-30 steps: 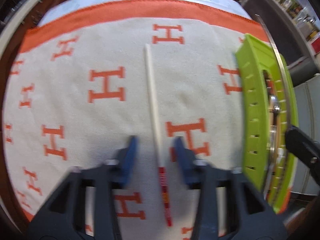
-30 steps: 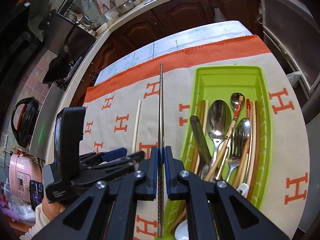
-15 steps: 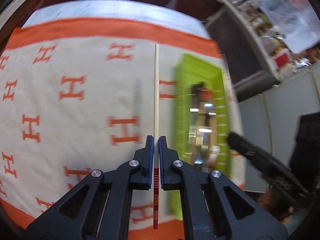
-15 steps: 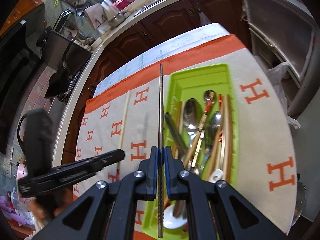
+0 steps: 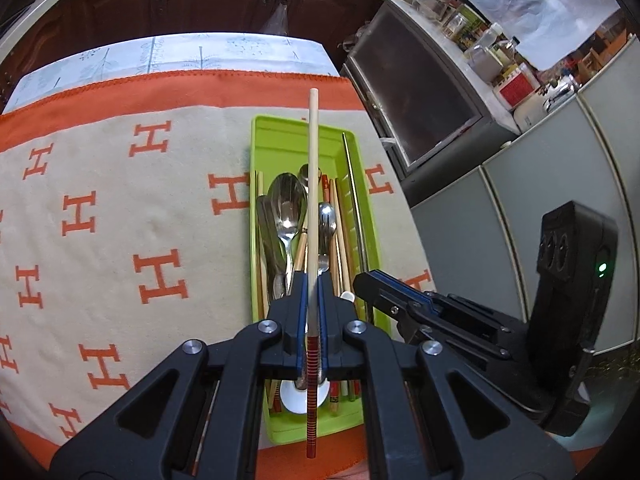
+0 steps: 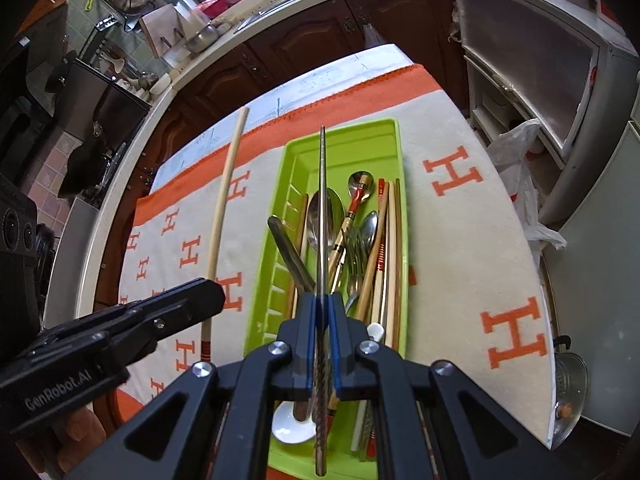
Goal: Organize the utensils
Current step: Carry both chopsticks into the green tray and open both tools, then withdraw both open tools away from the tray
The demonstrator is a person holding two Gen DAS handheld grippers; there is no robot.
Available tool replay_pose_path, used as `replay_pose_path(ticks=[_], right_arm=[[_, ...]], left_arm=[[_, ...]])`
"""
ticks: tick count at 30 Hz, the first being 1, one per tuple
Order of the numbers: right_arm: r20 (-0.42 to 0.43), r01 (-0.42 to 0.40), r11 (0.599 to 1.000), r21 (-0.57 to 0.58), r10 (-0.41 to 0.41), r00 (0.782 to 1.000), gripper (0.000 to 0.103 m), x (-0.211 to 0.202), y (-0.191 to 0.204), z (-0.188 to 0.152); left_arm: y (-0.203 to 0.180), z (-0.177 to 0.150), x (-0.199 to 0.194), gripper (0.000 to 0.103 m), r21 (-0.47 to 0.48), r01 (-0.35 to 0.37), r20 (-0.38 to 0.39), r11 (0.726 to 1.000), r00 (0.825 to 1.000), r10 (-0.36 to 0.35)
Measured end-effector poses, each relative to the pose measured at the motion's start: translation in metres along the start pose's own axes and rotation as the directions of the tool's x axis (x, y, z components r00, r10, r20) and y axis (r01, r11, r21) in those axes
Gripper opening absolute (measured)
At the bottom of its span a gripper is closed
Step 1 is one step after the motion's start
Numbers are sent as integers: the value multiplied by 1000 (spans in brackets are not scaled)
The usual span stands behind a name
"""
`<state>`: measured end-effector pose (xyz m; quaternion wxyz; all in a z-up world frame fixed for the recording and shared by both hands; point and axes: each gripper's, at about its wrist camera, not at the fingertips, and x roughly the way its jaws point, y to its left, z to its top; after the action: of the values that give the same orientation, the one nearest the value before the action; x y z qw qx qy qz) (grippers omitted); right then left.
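Lifted off the cloth a moment ago, the wooden chopstick [image 5: 313,200] pinched in the left gripper [image 5: 312,312] now hangs over the tray [image 5: 256,152], beside the right gripper [image 6: 322,332] pinching a metal chopstick [image 6: 321,216], both ready to drop in.

The left gripper [image 5: 311,312] clamps a pale wooden chopstick with a red-striped end [image 5: 312,216] between its blue-padded fingers [image 5: 301,312], held lengthwise above the lime-green plastic cutlery tray [image 5: 256,208]. In the tray lie steel spoons [image 5: 287,208], more chopsticks and a white ceramic spoon [image 5: 290,394]. The black right gripper [image 5: 380,288] sits just beside the tray's right rim. The tray rests on a cream cloth with orange H letters [image 5: 120,220].
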<state>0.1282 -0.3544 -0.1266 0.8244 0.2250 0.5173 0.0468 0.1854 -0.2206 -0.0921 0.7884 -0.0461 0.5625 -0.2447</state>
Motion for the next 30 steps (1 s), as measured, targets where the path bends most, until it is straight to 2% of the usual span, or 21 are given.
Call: replay_pose_path(ticks=[7, 10, 12, 16, 19, 21, 23, 27, 30], right_arm=[[-20, 29, 1000, 5, -29, 999, 7, 0, -2, -5], [-21, 31, 1000, 1, -31, 999, 7, -2, 0, -7], [-16, 34, 999, -19, -35, 999, 7, -6, 4, -10], [-8, 41, 998, -45, -41, 999, 8, -12, 12, -15], [6, 45, 997, -68, -44, 999, 9, -17, 20, -19], [18, 44, 996, -81, -43, 999, 13, -22, 26, -23], [34, 46, 995, -91, -43, 998, 18, -27, 33, -27], [65, 35, 993, -111, -28, 998, 18, -37, 46, -37], [87, 31, 991, -131, -20, 996, 19, -46, 56, -45]], left_arm=[[1, -9, 14, 6, 43, -65, -12, 997, 998, 65], [3, -12, 13, 23, 56, -82, -8, 995, 997, 83], [3, -15, 7, 48, 64, -105, 19, 992, 994, 104], [2, -22, -11, 55, 92, -158, 83, 983, 985, 150], [4, -28, -28, 63, 97, -202, 130, 975, 973, 189], [7, -31, -39, 72, 90, -237, 147, 967, 964, 223], [12, -36, -50, 74, 79, -259, 171, 963, 955, 242], [20, -49, -70, 80, 55, -328, 218, 943, 926, 309], [26, -65, -90, 82, 41, -373, 270, 927, 897, 349]])
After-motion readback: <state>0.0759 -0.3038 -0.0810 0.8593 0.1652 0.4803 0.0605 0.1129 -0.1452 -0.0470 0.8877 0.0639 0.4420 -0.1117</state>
